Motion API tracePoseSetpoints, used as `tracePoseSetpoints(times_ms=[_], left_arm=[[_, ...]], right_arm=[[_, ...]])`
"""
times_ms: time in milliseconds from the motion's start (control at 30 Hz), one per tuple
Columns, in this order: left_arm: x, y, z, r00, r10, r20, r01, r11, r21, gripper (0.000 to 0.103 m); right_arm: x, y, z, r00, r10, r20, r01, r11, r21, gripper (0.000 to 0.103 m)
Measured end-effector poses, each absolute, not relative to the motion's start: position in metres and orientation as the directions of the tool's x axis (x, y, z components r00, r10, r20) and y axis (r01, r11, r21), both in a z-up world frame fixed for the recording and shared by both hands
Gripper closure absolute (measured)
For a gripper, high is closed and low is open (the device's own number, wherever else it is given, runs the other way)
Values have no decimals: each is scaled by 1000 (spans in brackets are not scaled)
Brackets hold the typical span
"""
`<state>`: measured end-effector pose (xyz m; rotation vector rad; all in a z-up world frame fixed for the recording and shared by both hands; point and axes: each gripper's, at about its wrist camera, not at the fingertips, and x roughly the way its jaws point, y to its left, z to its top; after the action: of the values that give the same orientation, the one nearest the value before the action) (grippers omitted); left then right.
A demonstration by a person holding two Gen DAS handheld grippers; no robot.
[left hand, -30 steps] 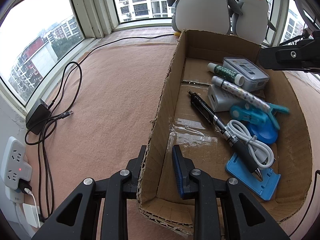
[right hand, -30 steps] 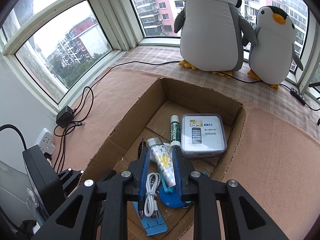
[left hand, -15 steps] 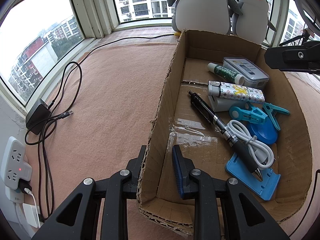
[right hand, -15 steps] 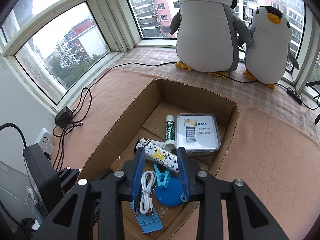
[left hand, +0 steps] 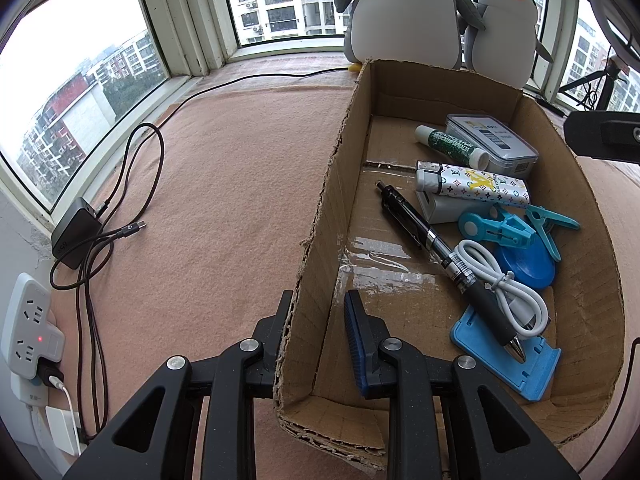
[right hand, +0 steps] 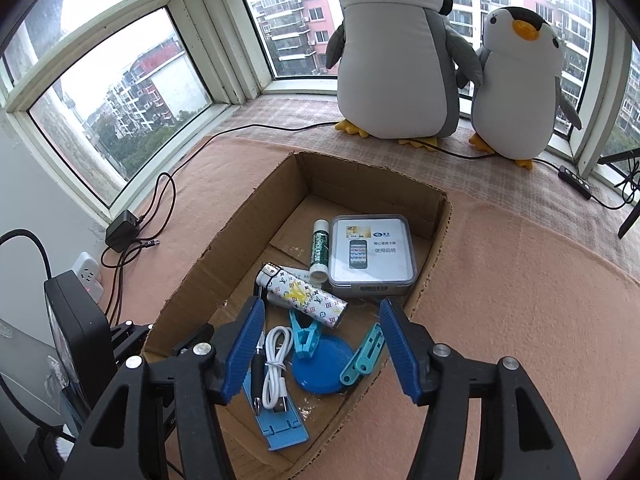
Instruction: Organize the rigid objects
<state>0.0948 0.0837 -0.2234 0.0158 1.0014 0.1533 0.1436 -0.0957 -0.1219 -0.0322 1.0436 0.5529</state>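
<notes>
Left gripper [left hand: 316, 320] fingers pinch cardboard box [left hand: 592, 216] wall. Right gripper [right hand: 322, 344] jaws just opened, nothing between; patterned lighter [right hand: 304, 294] lies in box just beyond fingertips. Judgement: nothing visible outside left to sort.

the big penguin [left hand: 404, 12] had its head cut off at the top, and the pen [right hand: 258, 364] was mostly hidden behind a finger.
</notes>
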Motion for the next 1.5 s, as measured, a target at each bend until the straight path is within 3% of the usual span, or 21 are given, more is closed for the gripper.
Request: tracePoseSetpoints(times_ms=[667,867,967,1200,1500], left_arm=[[94,85,-222,515,132,-847,-112,990,86,76],[90,78,-215,523,148,-840,-94,989,115,64],[84,72,-205,544,153,-825,-85,988,127,51],[70,70,-178,582,167,-796,-110,986,126,35],[43,70,-134,642,141,-753,-136,988,70,29]], right_arm=[[117,-135,-123,400,417,-816,-395,882,257,46],[111,-140,-123,404,419,-814,-387,884,263,46],[106,-141,-118,417,418,-807,-389,885,256,45],[96,-146,-103,453,425,-784,-391,885,254,37],[78,-152,-81,500,432,-751,-403,883,240,36]])
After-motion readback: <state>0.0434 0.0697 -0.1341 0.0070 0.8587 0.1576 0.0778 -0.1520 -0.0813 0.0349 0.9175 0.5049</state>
